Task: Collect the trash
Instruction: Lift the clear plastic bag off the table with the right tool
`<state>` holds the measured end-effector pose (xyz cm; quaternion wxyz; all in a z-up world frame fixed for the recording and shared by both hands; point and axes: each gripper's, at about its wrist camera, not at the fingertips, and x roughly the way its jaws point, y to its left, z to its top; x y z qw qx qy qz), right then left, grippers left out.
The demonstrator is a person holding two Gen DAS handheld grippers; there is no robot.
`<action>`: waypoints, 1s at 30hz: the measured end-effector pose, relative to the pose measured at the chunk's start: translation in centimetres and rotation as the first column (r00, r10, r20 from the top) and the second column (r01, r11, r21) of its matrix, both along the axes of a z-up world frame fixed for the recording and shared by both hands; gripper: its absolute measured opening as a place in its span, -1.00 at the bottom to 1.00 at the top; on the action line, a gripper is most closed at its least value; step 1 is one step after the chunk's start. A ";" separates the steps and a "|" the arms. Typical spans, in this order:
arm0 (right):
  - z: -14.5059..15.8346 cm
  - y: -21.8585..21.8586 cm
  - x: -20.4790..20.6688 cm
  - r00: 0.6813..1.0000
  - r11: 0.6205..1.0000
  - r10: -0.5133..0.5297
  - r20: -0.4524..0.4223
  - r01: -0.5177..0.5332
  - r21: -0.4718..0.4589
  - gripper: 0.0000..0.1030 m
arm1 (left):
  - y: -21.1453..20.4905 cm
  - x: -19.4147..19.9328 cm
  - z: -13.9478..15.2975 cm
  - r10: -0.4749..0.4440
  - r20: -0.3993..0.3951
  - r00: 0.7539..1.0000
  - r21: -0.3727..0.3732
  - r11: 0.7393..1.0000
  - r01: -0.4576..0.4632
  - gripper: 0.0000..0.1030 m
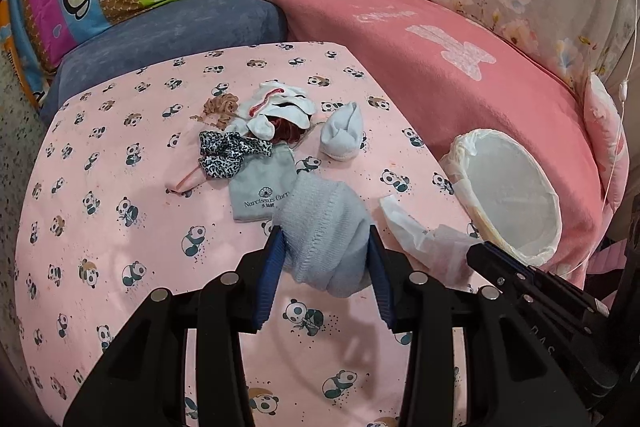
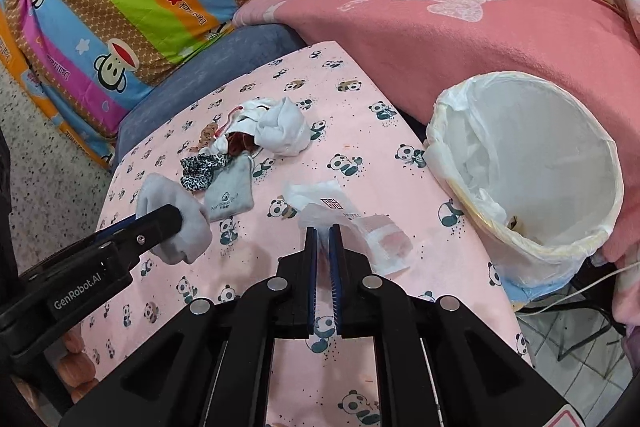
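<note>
A pale grey knitted sock [image 1: 320, 223] hangs between the blue pads of my left gripper [image 1: 326, 233], which is shut on it above the panda-print cloth; the right wrist view shows the same sock [image 2: 192, 227] at the left. My right gripper [image 2: 323, 229] is shut on a crumpled white printed wrapper [image 2: 352, 223], lifted off the cloth, and it also shows in the left wrist view as the wrapper [image 1: 416, 239]. A round bin with a white liner [image 2: 444, 131] stands to the right of both grippers, tilted, its mouth open toward me; a few scraps lie inside.
On the pink panda cloth [image 1: 120, 187] lie a grey pouch [image 1: 256, 191], a leopard-print scrunchie [image 1: 224, 155], a white sock [image 1: 344, 135] and a heap of small white and brown fabric items [image 1: 276, 107]. Blue cushion, pink blanket and striped bedding lie behind. A white cable [image 2: 580, 291] runs below the bin.
</note>
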<state>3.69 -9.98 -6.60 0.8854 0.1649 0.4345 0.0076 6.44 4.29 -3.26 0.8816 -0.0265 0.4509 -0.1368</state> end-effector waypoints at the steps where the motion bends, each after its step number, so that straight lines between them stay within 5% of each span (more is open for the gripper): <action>1: -0.2 0.0 -0.2 1.000 1.000 0.002 -0.003 -0.002 0.004 -0.81 | 0.0 -0.1 0.0 -0.001 0.000 1.000 0.000 1.000 0.001 -0.24; 4: -1.0 0.0 -0.7 1.000 1.000 0.005 -0.022 -0.005 0.015 -0.72 | -0.1 -0.2 -0.2 0.000 -0.003 1.000 0.004 1.000 0.000 -0.24; 9: -1.6 0.2 -1.6 1.000 1.000 0.000 -0.028 0.000 0.013 -0.25 | -0.1 -0.5 -0.6 0.003 -0.011 1.000 0.008 1.000 -0.003 -0.23; 23: -5.5 3.3 -0.5 0.991 0.994 0.082 -0.107 -0.074 0.082 -0.22 | 1.3 -1.0 -2.3 0.026 -0.048 0.998 0.028 0.999 -0.025 -0.23; 26: -6.2 3.7 -0.2 0.989 0.994 0.086 -0.121 -0.077 0.083 -0.34 | 1.5 -1.1 -2.5 0.028 -0.054 0.998 0.031 0.999 -0.026 -0.23; 29: -6.4 3.8 -0.1 0.988 0.993 0.088 -0.128 -0.076 0.092 -0.85 | 1.6 -1.2 -2.6 0.028 -0.056 0.998 0.031 0.999 -0.026 -0.24; 30: -6.2 3.8 -0.1 0.989 0.992 0.089 -0.121 -0.078 0.096 -0.85 | 1.6 -1.2 -2.6 0.028 -0.056 0.998 0.031 0.999 -0.026 -0.24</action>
